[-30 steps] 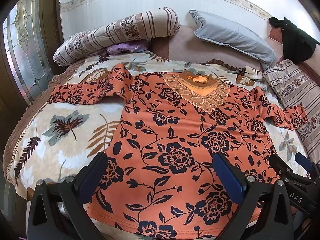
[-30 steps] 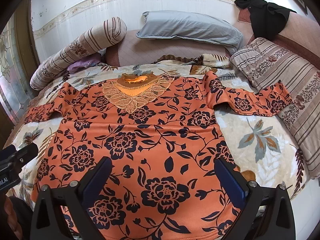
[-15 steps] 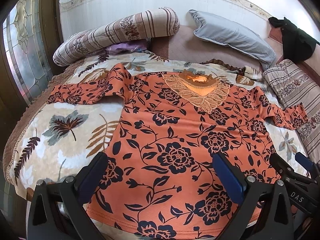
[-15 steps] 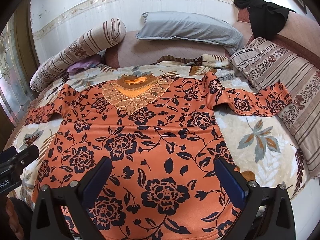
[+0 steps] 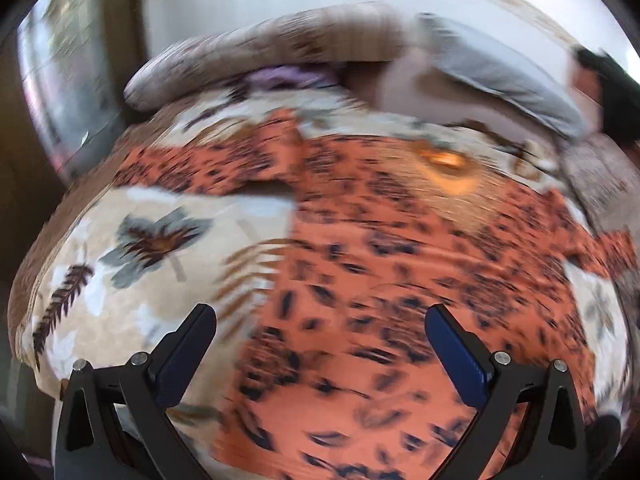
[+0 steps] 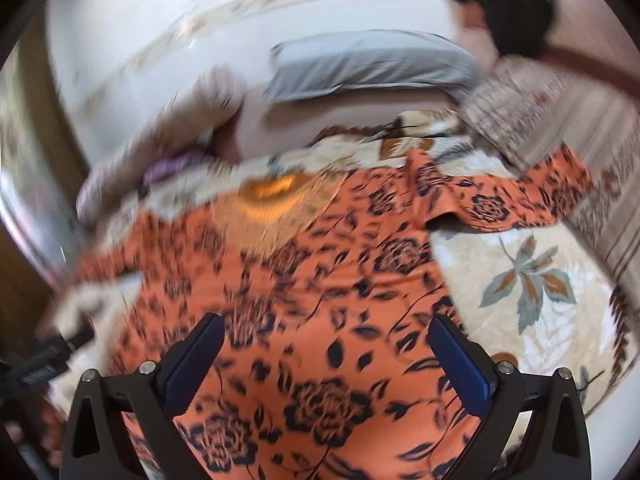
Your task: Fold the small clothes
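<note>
The orange floral top (image 6: 320, 300) lies flat on the bed (image 6: 540, 320), collar away, beneath both wide-open, empty claws, left claw (image 5: 320, 332) and right claw (image 6: 324, 340).

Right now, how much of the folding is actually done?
None yet. The top lies spread flat on the bed, with its sleeve stretched sideways: laid out, but no fold shows. The left gripper and right gripper are open and empty above its hem. The whole fold is still to do: sleeves first, probably, then the body.
</note>
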The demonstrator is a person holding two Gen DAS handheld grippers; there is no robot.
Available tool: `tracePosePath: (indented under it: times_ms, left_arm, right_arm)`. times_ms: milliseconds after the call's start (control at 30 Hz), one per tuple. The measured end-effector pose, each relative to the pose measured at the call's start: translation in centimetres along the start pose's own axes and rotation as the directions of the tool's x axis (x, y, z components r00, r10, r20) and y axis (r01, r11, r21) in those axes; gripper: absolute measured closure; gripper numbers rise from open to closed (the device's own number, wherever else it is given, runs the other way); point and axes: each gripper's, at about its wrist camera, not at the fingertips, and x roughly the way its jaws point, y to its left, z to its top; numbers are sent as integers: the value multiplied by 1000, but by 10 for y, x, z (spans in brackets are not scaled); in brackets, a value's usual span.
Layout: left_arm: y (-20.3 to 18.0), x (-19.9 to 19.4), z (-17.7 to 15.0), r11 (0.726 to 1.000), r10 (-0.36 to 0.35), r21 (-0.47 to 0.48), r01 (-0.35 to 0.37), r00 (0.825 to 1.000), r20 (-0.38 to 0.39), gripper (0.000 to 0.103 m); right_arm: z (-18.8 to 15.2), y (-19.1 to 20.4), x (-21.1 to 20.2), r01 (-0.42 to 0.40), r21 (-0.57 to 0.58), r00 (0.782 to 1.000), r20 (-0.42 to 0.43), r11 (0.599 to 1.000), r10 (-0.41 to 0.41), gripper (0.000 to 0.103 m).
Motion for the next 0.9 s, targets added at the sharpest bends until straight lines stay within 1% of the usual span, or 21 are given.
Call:
tracePosePath:
  times_ms: [100, 133, 200, 267, 300, 333, 367, 400, 433, 500, 533, 600, 667, 700, 833, 900]
  left_arm:
    - [50, 35, 12, 992, 58, -107, -65, 996, -73, 0]
    - [68, 50, 16, 984, 94, -138, -108, 990, -107, 0]
    - [90, 68, 20, 971, 140, -171, -165, 979, -148, 0]
    - [112, 84, 23, 956, 172, -207, -206, 970, -170, 0]
    - [119, 89, 24, 950, 185, -221, -221, 967, -175, 0]
    - [125, 94, 26, 944, 196, -231, -234, 964, -178, 0]
    - [131, 99, 28, 939, 206, -241, -246, 962, -178, 0]
    - [136, 103, 30, 934, 216, -251, -256, 961, -175, 0]
    - [140, 106, 31, 928, 223, -264, -262, 960, -168, 0]
    - [149, 114, 32, 920, 227, -287, -266, 960, -164, 0]
    - [152, 119, 32, 916, 227, -298, -270, 959, -171, 0]
    - [159, 133, 28, 908, 221, -313, -278, 953, -206, 0]
    - [158, 136, 25, 911, 252, -287, -297, 950, -185, 0]
    - [158, 137, 25, 910, 255, -287, -300, 949, -184, 0]
    - [164, 136, 23, 896, 229, -347, -277, 958, -174, 0]
    - [166, 138, 24, 900, 228, -338, -274, 959, -169, 0]
  right_arm:
    - [28, -65, 1, -21, 151, 999, 46, 988, 14, 0]
    - [38, -96, 6, -15, 229, 999, 45, 973, 5, 0]
    - [51, -148, 15, -11, 349, 999, 45, 937, -5, 0]
    - [63, -199, 26, 25, 432, 998, 45, 901, -49, 2]
    - [69, -228, 34, 44, 480, 997, 37, 876, -70, 7]
    - [73, -247, 41, 55, 509, 996, 29, 859, -81, 12]
    - [77, -265, 48, 74, 538, 995, 17, 840, -98, 22]
    - [83, -284, 58, 100, 564, 993, -3, 820, -119, 30]
    - [88, -299, 66, 112, 577, 992, -11, 809, -129, 32]
    - [99, -322, 82, 133, 600, 988, -18, 789, -152, 32]
    - [102, -329, 88, 140, 599, 987, -17, 788, -163, 32]
    - [113, -338, 100, 158, 591, 983, -15, 791, -184, 32]
    - [126, -345, 110, 184, 575, 976, -9, 797, -219, 32]
    - [128, -345, 114, 196, 568, 973, -13, 799, -230, 32]
    - [139, -350, 134, 251, 553, 959, -28, 794, -283, 33]
    - [141, -347, 144, 288, 545, 947, -40, 788, -319, 33]
